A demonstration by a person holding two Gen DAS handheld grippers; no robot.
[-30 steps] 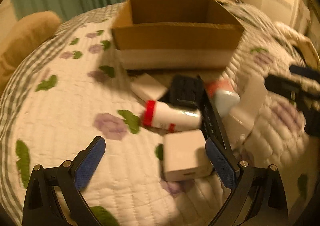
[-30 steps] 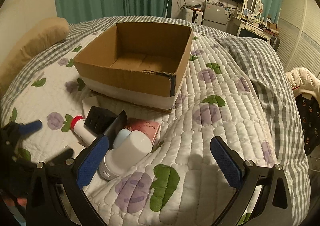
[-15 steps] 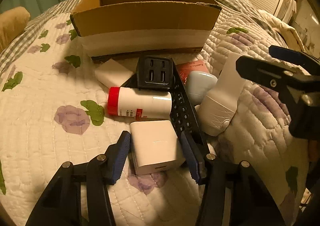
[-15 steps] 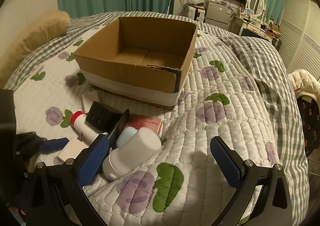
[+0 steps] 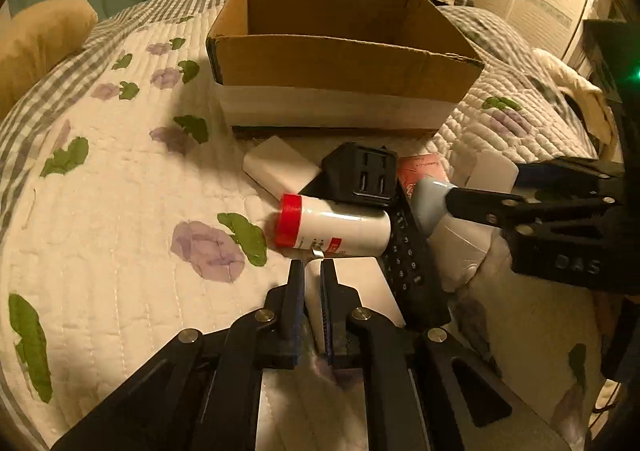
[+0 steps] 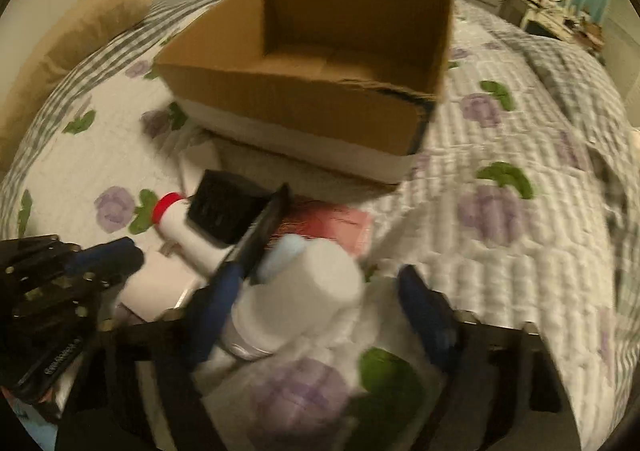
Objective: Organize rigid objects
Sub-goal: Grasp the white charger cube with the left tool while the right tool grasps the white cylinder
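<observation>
Brown cardboard box (image 5: pixel 344 63), red-capped white bottle (image 5: pixel 336 227), white quilt (image 5: pixel 120 211) with purple-green flowers.

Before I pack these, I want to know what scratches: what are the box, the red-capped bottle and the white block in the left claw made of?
The box looks like brown corrugated cardboard, matte, with a torn rim. The red-capped bottle seems smooth, slightly glossy white plastic. The white block, gripped by the left claw, appears hard, satin plastic, probably a charger.

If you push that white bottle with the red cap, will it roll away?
Probably a little. The bottle is round and lies on its side. The soft quilt and black charger touching it would likely stop it soon.
</observation>
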